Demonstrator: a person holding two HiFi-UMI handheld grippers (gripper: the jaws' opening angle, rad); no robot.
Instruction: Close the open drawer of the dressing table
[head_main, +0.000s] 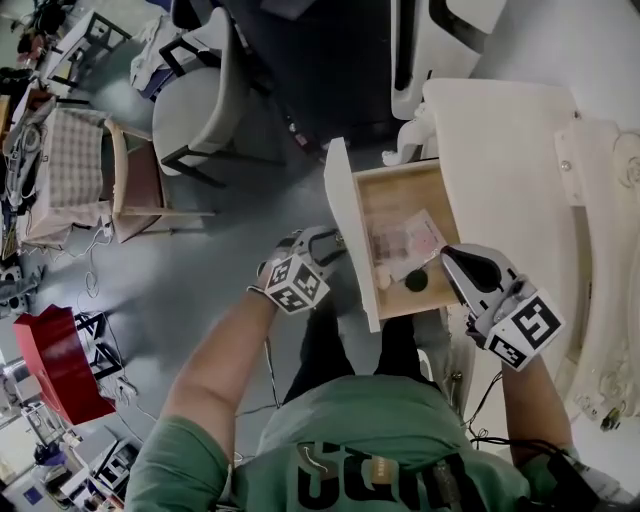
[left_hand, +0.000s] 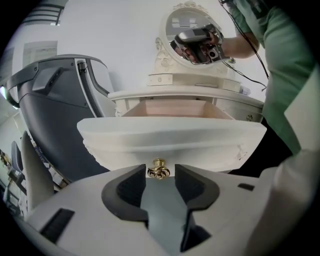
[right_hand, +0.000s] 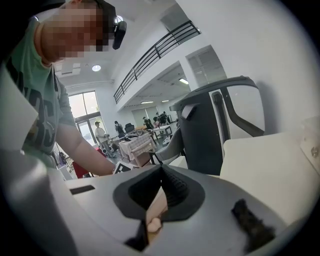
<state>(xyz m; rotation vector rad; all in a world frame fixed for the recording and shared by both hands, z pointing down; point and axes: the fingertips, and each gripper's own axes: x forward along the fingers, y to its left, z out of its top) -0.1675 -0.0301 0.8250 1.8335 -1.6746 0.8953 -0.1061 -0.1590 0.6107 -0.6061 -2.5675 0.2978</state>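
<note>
The cream dressing table (head_main: 500, 140) stands at the right of the head view with its wooden drawer (head_main: 395, 190) pulled out toward me. The drawer's white front (left_hand: 170, 137) fills the left gripper view, with a small brass knob (left_hand: 158, 170) at its middle. My left gripper (left_hand: 160, 176) is open, its two dark fingertips standing either side of the knob without pressing on it. In the head view the left gripper (head_main: 335, 246) is at the drawer front. My right gripper (head_main: 452, 260) hovers over the drawer's near corner, and its pads (right_hand: 172, 192) meet at the tip with nothing held.
A printed paper (head_main: 405, 243) and a dark round thing (head_main: 416, 282) lie in the drawer. An oval mirror (left_hand: 192, 32) tops the table. A dark high-backed seat (left_hand: 55, 115) stands to its left. A grey chair (head_main: 200, 100), a wooden chair (head_main: 130, 190) and a red box (head_main: 55, 365) stand on the floor.
</note>
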